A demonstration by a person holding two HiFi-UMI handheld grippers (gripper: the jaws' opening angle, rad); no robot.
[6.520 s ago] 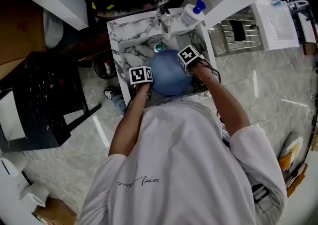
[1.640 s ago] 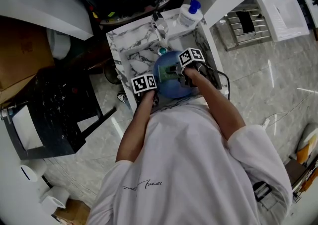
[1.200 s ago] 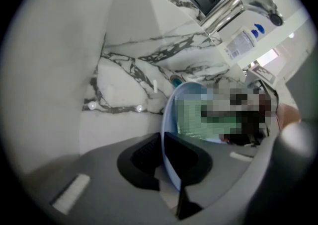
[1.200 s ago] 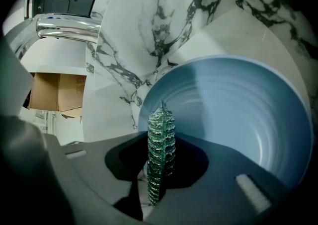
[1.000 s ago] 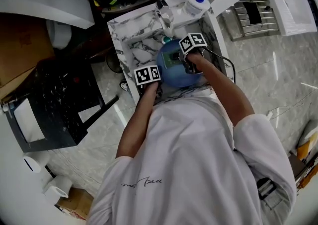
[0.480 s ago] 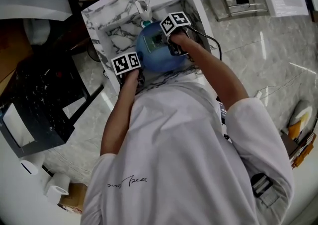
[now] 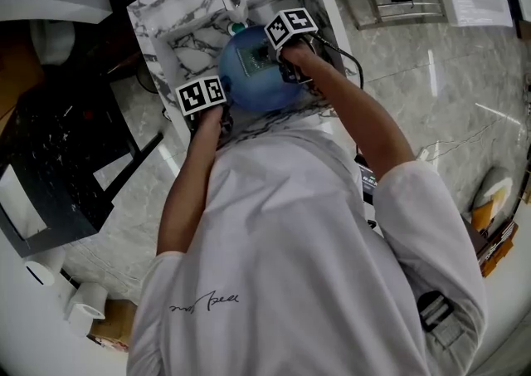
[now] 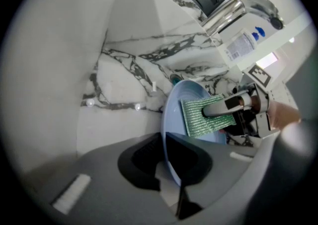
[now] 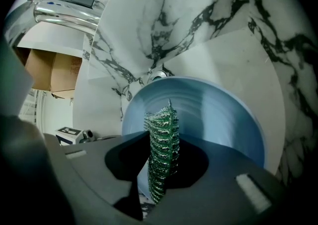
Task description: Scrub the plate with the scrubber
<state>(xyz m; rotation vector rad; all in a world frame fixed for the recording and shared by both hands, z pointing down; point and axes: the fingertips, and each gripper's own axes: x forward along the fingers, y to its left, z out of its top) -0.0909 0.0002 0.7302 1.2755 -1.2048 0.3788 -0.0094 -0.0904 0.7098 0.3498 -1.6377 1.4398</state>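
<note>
My left gripper (image 8: 170, 172) clamps the plate (image 8: 175, 107) rim; my right gripper (image 9: 159, 189) pinches the scrubber (image 9: 162, 142). I'd lay it flat, press evenly.

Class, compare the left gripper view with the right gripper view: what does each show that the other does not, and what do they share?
Only the left gripper view shows the right gripper pressing the scrubber flat against the face of the plate, plus a labelled bottle. Only the right gripper view shows the scrubber edge-on between its own jaws, and a cardboard box. Both show the blue plate, the green scrubber, the marble sink and the chrome faucet.
</note>
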